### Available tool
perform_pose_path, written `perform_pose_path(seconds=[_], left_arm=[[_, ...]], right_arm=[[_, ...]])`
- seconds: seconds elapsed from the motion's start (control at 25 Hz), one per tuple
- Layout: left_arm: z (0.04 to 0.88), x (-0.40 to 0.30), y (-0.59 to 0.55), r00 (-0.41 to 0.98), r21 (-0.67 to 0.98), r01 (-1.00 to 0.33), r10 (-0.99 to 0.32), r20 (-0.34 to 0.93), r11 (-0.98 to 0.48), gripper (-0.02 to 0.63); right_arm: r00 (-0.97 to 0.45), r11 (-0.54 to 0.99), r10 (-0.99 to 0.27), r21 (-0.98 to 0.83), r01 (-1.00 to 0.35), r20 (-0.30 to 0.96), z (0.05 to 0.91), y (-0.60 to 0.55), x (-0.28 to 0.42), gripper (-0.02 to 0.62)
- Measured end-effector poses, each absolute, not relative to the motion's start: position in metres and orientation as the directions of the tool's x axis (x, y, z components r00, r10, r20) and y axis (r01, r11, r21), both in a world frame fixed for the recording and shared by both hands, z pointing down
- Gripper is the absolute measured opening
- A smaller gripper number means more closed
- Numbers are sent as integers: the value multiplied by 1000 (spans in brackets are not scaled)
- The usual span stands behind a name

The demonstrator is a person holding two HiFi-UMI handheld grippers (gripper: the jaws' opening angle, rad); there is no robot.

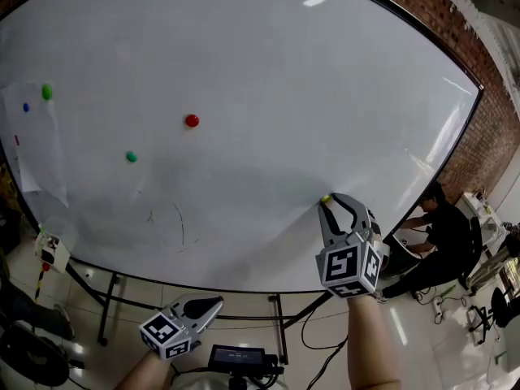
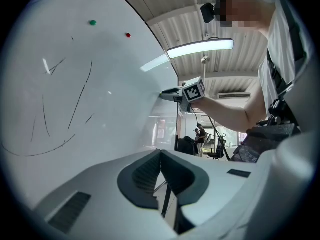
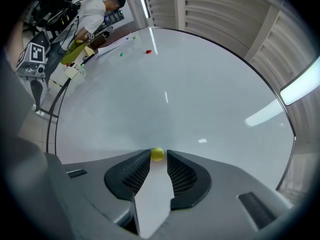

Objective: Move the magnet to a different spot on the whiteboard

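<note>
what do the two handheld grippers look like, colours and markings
The left gripper and the right gripper are both light grey plastic, with dark grey ribbed pads lining the jaws. Each carries a cube of black-and-white square markers. The forearms behind them are bare, no sleeves showing.

- No word, number or brand name can be read in any view.
- The two marker cubes [image 1: 349, 268] bear only black-and-white square patterns.
- The whiteboard [image 1: 260, 55] carries faint pen strokes [image 1: 175, 222], no letters.
- The small screen [image 1: 237, 354] shows print too small to read.
</note>
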State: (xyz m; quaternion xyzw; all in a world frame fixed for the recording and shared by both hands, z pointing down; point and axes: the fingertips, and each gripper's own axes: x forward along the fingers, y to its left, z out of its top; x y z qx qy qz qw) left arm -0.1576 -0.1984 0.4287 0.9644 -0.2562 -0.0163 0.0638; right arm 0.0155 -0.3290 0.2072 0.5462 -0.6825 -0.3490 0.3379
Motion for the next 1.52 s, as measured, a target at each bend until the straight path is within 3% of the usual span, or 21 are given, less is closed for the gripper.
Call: perform_pose_path(seconds=[0.4, 0.6, 0.76, 1.0, 1.24, 1.52], left_arm=[[438, -172, -181, 847, 153, -528, -531, 27, -835, 35], [435, -178, -184, 837, 134, -545, -547, 25, -828, 35], [448, -184, -183, 824, 132, -564, -565, 37, -815, 35], [443, -181, -183, 795, 107, -606, -603, 66, -788, 35], [443, -169, -173, 783, 100, -623, -617, 82, -776, 35], [455, -144, -146, 770, 124, -638, -627, 118, -760, 35]], right_arm=[[-228, 195, -971, 781, -593, 69, 223, -315, 16, 143], [-315, 212, -949, 719, -662, -11, 218, -298, 11, 141], [-381, 245, -921, 636, -731, -83, 233, -273, 9, 29], [-546, 462, -834, 443, -768, -77, 279, -253, 8, 26], [-684, 683, -721, 56, -729, -111, 327, -220, 18, 26], [-744, 745, -662, -193, -639, -92, 394, -170, 37, 26]])
